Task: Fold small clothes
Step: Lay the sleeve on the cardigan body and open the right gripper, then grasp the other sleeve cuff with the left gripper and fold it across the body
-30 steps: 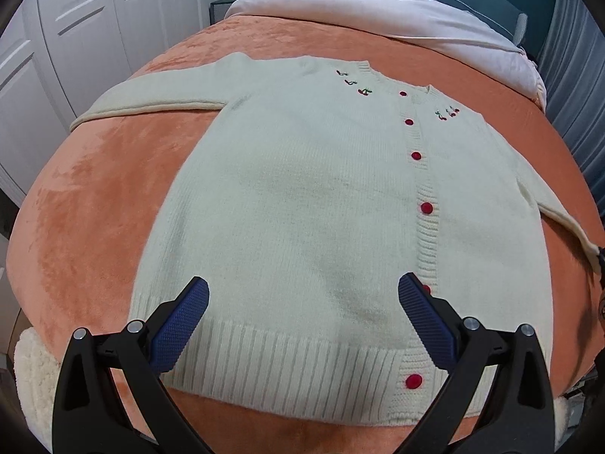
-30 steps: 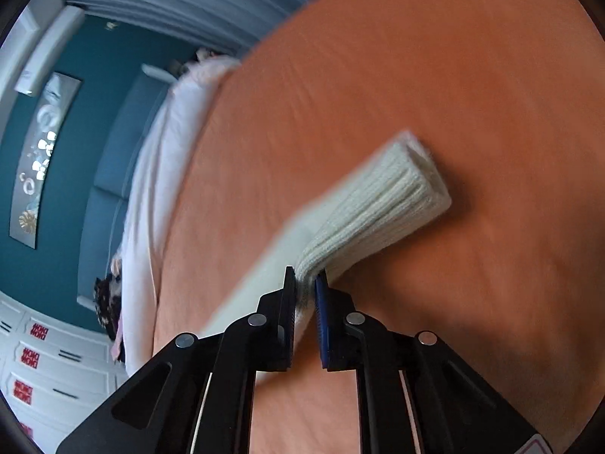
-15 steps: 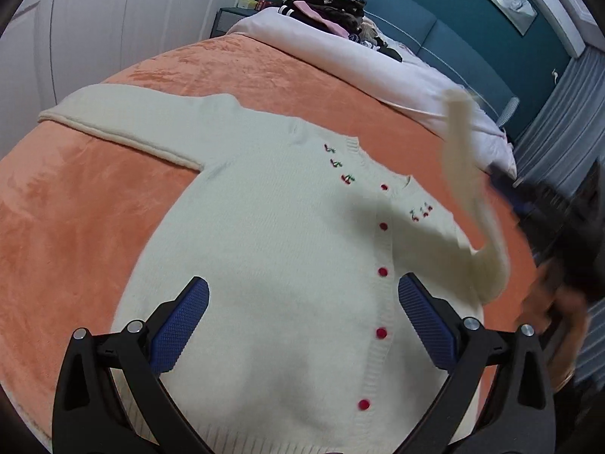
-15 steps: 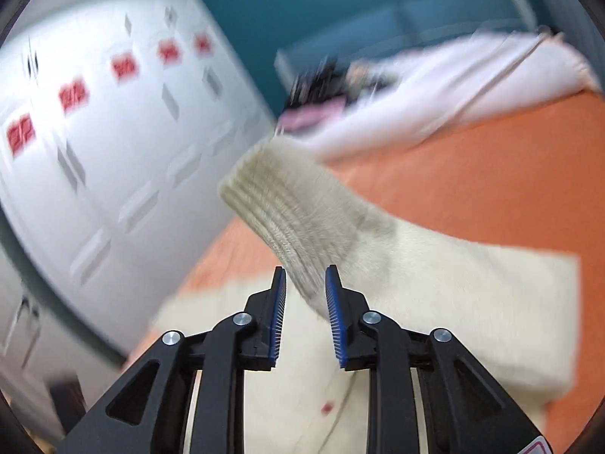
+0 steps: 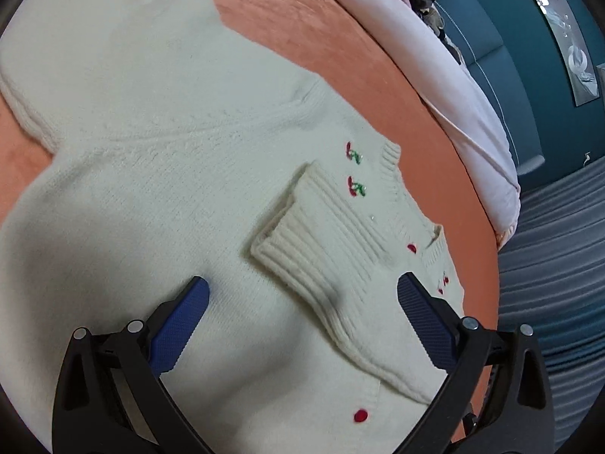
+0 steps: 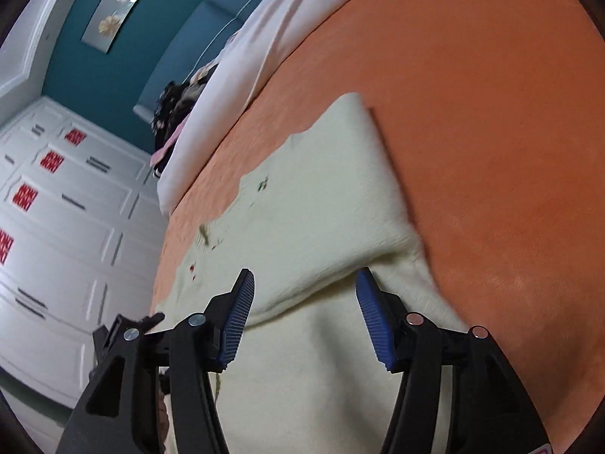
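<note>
A cream knit cardigan (image 5: 151, 174) with red buttons and cherry embroidery lies flat on the orange blanket (image 5: 287, 11). Its right sleeve is folded across the chest, and the ribbed cuff (image 5: 321, 242) rests near the neckline. My left gripper (image 5: 302, 299) is open and empty, close above the cardigan beside the cuff. In the right wrist view the cardigan (image 6: 321, 208) shows with the folded sleeve lying over it. My right gripper (image 6: 304, 291) is open and empty just above the folded sleeve.
The orange blanket (image 6: 491, 113) covers the bed. A white duvet (image 5: 435, 60) with dark clothes on it lies at the head of the bed. White wardrobe doors (image 6: 56, 227) stand to the left, a teal wall (image 6: 113, 64) behind.
My right gripper carried the sleeve cuff over the cardigan's chest, let it go and opened. My left gripper moved up toward the neckline and closer to the cardigan.
</note>
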Demonstrator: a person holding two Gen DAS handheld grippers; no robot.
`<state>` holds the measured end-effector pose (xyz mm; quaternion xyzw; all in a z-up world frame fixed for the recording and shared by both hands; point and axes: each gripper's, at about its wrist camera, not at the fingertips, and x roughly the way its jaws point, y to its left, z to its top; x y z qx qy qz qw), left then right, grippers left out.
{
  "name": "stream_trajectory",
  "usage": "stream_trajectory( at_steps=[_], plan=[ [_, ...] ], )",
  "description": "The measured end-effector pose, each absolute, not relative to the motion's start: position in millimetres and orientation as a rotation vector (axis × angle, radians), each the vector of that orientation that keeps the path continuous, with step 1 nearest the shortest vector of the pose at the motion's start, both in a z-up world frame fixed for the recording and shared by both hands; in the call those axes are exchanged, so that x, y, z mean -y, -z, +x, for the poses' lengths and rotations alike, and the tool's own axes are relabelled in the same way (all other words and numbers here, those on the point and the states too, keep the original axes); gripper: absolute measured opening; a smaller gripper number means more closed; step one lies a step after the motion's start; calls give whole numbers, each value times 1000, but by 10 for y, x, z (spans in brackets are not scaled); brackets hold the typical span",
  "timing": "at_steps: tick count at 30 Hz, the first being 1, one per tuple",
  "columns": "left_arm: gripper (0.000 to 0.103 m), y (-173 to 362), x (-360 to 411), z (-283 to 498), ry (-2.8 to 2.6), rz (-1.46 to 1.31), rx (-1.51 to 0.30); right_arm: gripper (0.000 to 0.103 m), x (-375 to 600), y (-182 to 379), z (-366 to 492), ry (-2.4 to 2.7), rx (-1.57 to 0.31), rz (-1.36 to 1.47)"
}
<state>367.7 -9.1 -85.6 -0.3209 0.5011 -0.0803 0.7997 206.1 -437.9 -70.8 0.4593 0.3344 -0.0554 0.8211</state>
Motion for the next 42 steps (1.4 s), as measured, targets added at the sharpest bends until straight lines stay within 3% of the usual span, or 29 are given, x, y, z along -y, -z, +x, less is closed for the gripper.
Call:
stream_trajectory(
  at_steps=[1,2,3,5,8,11,14,19,23,26,31,35,42],
  plan=[
    [72,808,136,3707,195,-666,-1056,42,4456,765,2129,115,-704,1014],
    [44,757,192,3743,237,-641,-1044,27,4494,781,2156,129,-706,1020],
    [34,687,241,3773,267,-612,-1028,12,4501,755,2181,142,-709,999],
    [27,497,290,3762,293,-550,-949,12,4415,485,2189,136,-640,917],
    [28,507,335,3780,279,-460,-935,11,4239,358,2103,158,-622,757],
    [28,851,266,3794,195,-417,-1014,6,4350,991,2074,204,-801,775],
    [28,883,188,3714,223,-396,-983,10,4344,775,1922,236,-751,778],
    [28,845,287,3681,196,-305,-971,11,3975,237,1959,304,-658,545],
    [28,820,333,3651,176,-262,-969,8,3892,827,2404,331,-907,423],
    [29,809,346,3650,176,-239,-972,15,3758,703,2413,344,-890,354],
    [30,779,319,3603,173,-227,-970,15,3509,434,2212,286,-827,419],
    [46,655,126,3502,127,-239,-942,15,3168,541,1963,242,-858,392],
    [54,541,-465,3463,12,-203,-926,20,2803,720,1629,230,-914,408]
  ],
)
